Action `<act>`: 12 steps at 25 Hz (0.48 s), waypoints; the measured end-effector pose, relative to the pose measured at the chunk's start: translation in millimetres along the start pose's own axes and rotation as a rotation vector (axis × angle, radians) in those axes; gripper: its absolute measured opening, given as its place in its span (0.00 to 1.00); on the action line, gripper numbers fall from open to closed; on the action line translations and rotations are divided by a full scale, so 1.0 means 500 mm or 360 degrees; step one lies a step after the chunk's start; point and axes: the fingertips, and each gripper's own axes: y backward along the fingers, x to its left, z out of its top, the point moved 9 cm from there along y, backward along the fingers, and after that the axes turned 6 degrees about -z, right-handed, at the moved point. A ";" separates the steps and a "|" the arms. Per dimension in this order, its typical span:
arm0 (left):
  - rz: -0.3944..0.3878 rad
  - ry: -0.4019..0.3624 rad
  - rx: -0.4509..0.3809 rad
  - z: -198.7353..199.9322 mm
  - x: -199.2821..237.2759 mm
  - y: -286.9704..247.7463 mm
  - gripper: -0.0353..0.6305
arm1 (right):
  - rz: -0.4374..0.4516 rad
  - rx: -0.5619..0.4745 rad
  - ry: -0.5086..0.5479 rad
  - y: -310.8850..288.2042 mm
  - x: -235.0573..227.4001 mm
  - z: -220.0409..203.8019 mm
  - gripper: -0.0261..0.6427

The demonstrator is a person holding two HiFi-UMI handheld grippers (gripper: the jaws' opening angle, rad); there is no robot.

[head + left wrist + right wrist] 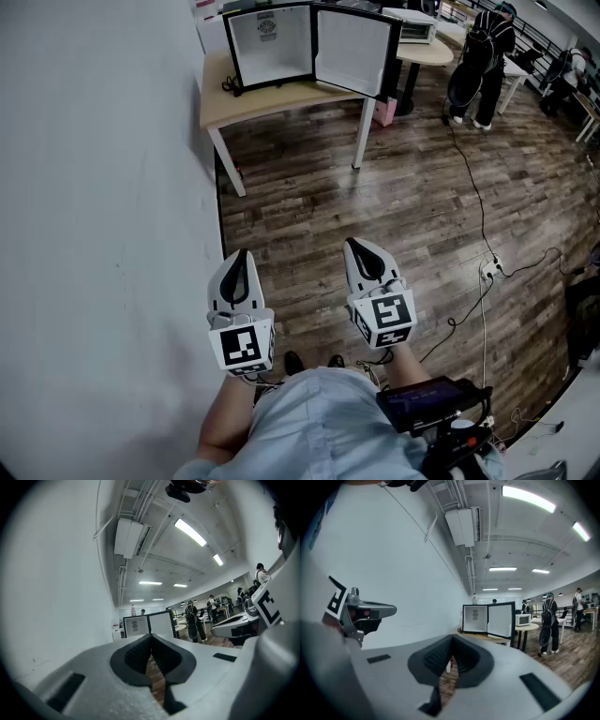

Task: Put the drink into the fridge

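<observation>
The task is judged to be at its very beginning, and no step of it is done yet. At the left, beside the white wall (94, 187), the left gripper (240, 255) is held level. Its jaws are pressed together and nothing is between them.

Ahead, and well apart from both grippers, the fridge (270, 42) is seen on a wooden table (281, 101). Its door (352, 52) is already swung open and the inside looks empty, so the opening need not be done. In the right gripper view a small bottle (474, 599) is seen at the top of the fridge and appears to stand on it. It is taken to be the drink, but it is too small for this to be told with certainty.

To the right, the right gripper (359, 246) is also held level, with its jaws closed tight on nothing.

As judged, almost everything is left. The wooden floor (375, 197) must be crossed to the table, the bottle must be picked up, and it must be placed inside the fridge. Further right, a person (478, 66) is seen standing near another table, well away from the fridge.
</observation>
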 end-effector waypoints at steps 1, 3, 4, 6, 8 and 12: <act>0.0001 -0.0002 0.0000 0.001 -0.004 -0.001 0.07 | 0.0002 0.0000 0.0000 0.001 -0.003 -0.001 0.05; 0.0002 -0.0003 0.0000 0.001 -0.012 -0.003 0.07 | 0.0007 0.0003 -0.0001 0.005 -0.008 -0.003 0.05; 0.0002 -0.0002 0.0001 0.002 -0.016 -0.004 0.07 | 0.0009 0.0006 -0.0001 0.006 -0.011 -0.004 0.05; 0.0005 0.0006 0.0006 0.000 -0.022 -0.005 0.07 | 0.0012 0.0013 -0.0002 0.009 -0.016 -0.007 0.05; 0.0013 0.0018 0.0013 -0.001 -0.027 -0.008 0.07 | 0.0012 0.0013 -0.0005 0.012 -0.025 -0.007 0.05; 0.0028 0.0030 0.0032 0.002 -0.046 -0.016 0.07 | 0.0009 0.0009 0.0006 0.019 -0.055 -0.002 0.05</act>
